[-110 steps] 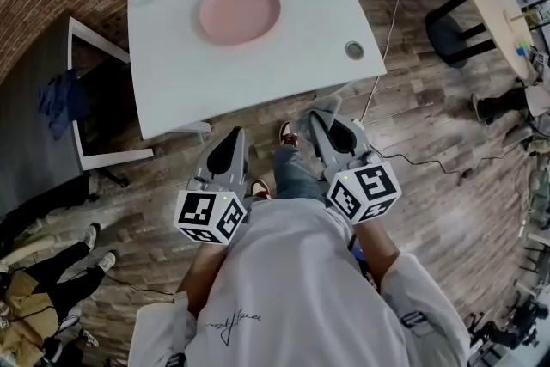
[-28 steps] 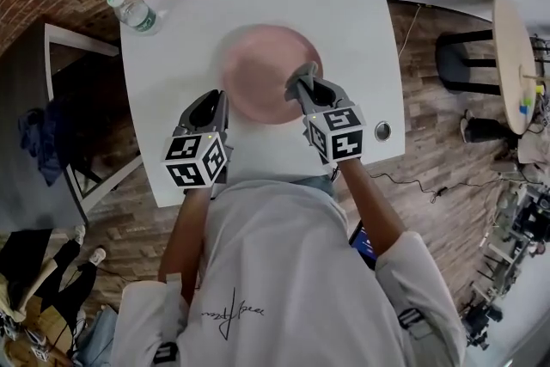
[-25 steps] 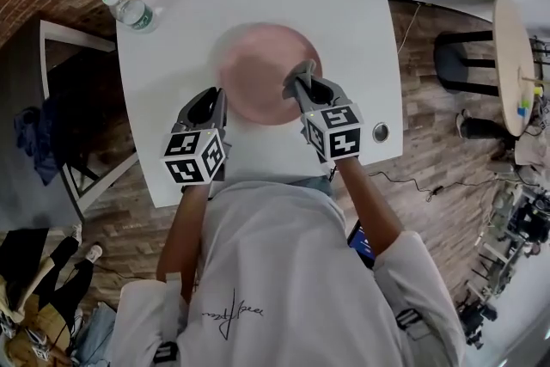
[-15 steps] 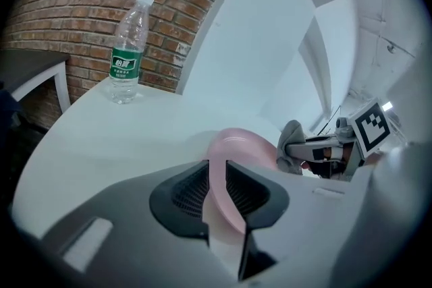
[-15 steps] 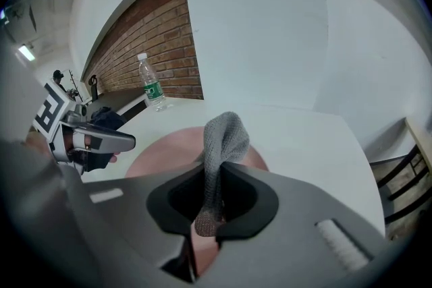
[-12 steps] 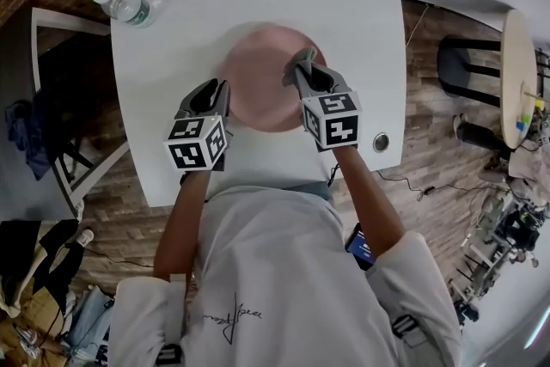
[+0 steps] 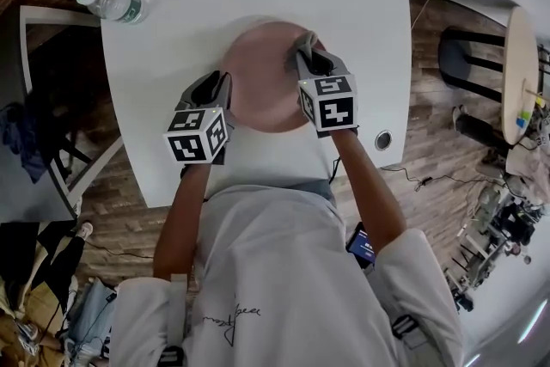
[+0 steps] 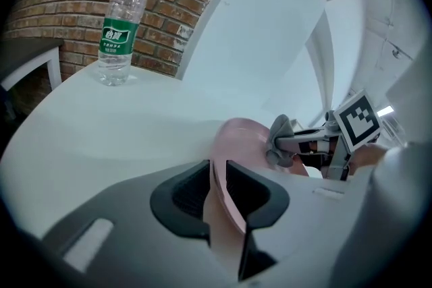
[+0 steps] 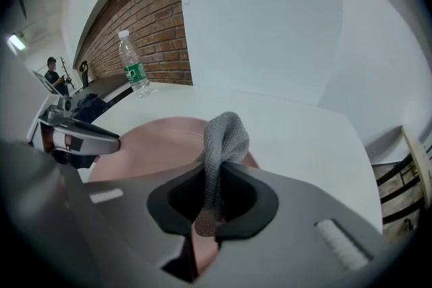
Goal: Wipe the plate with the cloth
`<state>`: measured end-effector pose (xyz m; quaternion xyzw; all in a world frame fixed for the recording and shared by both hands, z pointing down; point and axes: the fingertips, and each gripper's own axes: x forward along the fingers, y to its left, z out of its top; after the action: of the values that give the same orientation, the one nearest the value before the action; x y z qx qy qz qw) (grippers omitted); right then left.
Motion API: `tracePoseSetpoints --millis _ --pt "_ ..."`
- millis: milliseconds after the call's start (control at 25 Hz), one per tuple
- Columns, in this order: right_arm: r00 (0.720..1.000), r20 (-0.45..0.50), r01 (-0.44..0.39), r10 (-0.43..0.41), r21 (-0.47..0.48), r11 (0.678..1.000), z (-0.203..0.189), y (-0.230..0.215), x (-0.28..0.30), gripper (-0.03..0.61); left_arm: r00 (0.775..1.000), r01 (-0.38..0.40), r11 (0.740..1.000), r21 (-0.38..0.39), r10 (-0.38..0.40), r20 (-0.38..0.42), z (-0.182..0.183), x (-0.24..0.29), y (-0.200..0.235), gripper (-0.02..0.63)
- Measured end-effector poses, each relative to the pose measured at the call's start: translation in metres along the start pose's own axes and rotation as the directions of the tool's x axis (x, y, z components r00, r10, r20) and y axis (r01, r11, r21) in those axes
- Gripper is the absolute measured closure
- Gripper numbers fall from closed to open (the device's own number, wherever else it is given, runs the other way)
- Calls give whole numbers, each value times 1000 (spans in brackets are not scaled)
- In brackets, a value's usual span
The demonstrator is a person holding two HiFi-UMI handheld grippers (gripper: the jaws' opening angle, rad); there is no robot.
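Head view: my right gripper [image 7: 306,56] has carried the cloth [image 7: 303,39] farther across the plate [image 7: 258,90] on the table [image 7: 361,4]; I judge wiping just begun; left gripper [image 7: 220,83] sits at the plate's left rim. Left gripper view: jaws clamp that rim. Right gripper view: jaws pinch the cloth over the plate. Count: one plate; one cloth; one bottle [image 7: 105,1].

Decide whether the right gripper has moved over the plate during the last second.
Yes. The right gripper has slid towards the plate's far rim, away from the person.
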<state>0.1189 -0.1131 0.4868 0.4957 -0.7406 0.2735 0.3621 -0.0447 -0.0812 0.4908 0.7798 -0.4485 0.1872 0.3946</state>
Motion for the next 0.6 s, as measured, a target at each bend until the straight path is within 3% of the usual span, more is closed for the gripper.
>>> tracePoseSetpoints --millis 600 --pt "996 -61 58 -60 -39 998 -2 -8 22 546 999 39 999 -16 -39 -25 -7 5 1 555"
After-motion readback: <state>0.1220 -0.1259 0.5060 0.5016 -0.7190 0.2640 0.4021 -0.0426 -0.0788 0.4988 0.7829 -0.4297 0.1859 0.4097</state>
